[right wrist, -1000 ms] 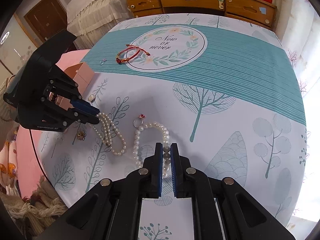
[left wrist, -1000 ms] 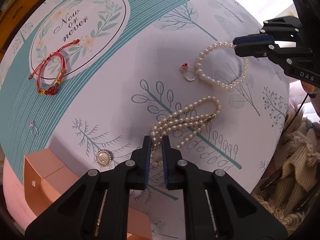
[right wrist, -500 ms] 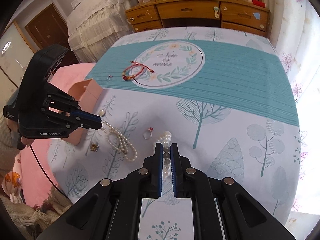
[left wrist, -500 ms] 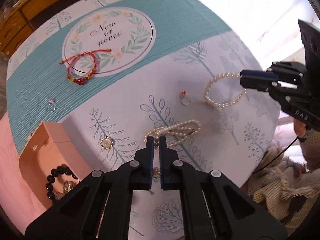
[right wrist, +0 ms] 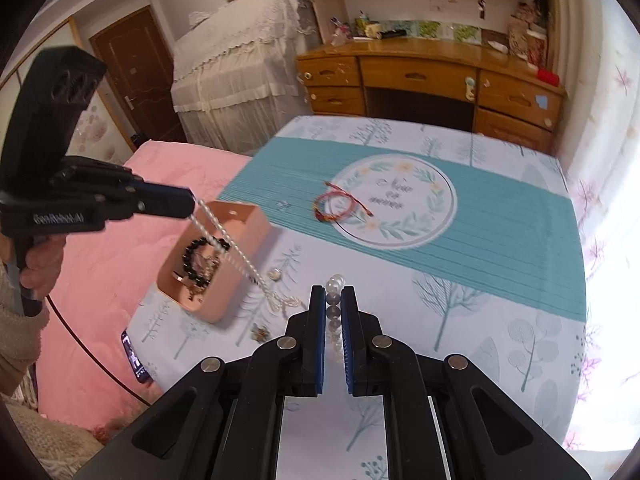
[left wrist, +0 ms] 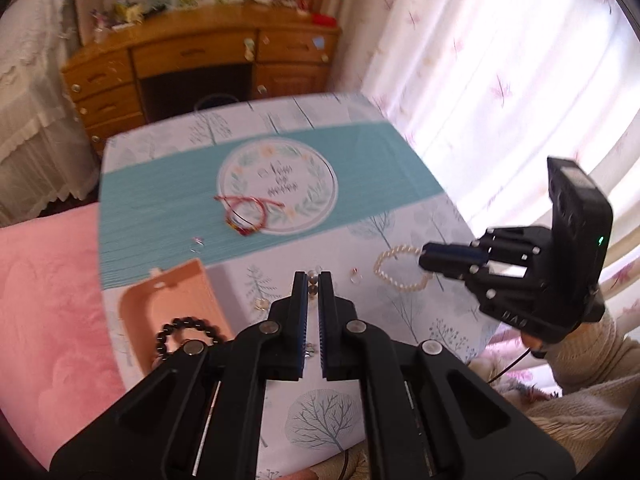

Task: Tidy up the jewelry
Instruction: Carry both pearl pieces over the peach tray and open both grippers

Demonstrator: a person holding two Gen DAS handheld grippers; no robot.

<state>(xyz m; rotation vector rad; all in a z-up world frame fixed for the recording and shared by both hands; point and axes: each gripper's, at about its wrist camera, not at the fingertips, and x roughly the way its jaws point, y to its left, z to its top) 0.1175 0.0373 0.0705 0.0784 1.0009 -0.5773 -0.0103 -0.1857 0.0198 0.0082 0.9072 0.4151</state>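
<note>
Your left tool (right wrist: 188, 204), clamped on the necklace (right wrist: 240, 256), hangs it just above the box (right wrist: 244, 236), strand trailing to the desk (right wrist: 500, 280) beyond, while your right tool (right wrist: 332, 308), farther off, grips the bracelet (left wrist: 400, 268).

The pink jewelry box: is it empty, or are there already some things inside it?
Not empty. The open pink jewelry box already holds a black bead bracelet and some small metal pieces that are too small to identify.
</note>
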